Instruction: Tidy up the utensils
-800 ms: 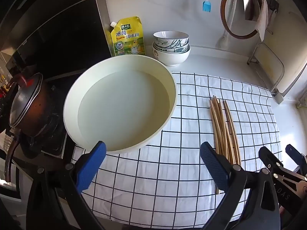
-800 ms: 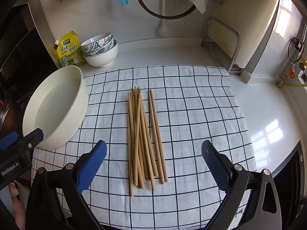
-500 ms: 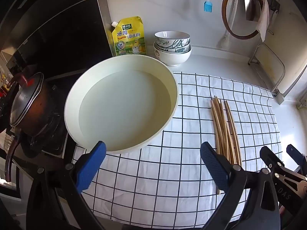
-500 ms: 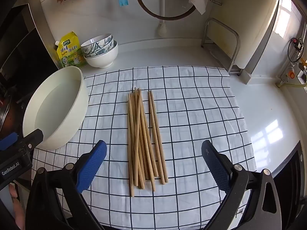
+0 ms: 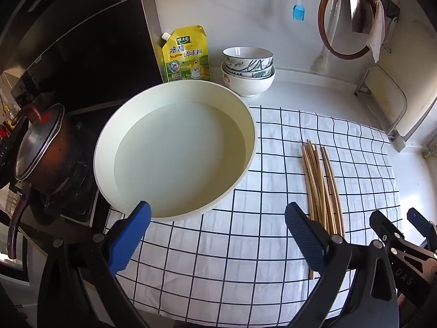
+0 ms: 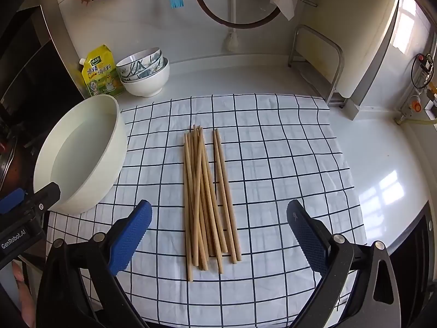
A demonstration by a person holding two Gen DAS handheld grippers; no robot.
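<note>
Almost nothing moved since the earlier frames: chopsticks [image 6: 209,199] lying as before in a loose, partly crossed bundle mid-way across the checked cloth [image 6: 286,164], white basin [image 6: 82,150] at its left edge; right gripper [image 6: 218,235] held low over the bundle's near ends, jaws spread wide and empty; left gripper [image 5: 217,239] likewise wide open and empty in front of the basin. Best taken near the ends, jaws straddling the whole bundle, closing squarely so no stick rolls free. Open cloth to the right; basin wall and stacked bowls [image 6: 144,73] crowding the left and far sides.
</note>
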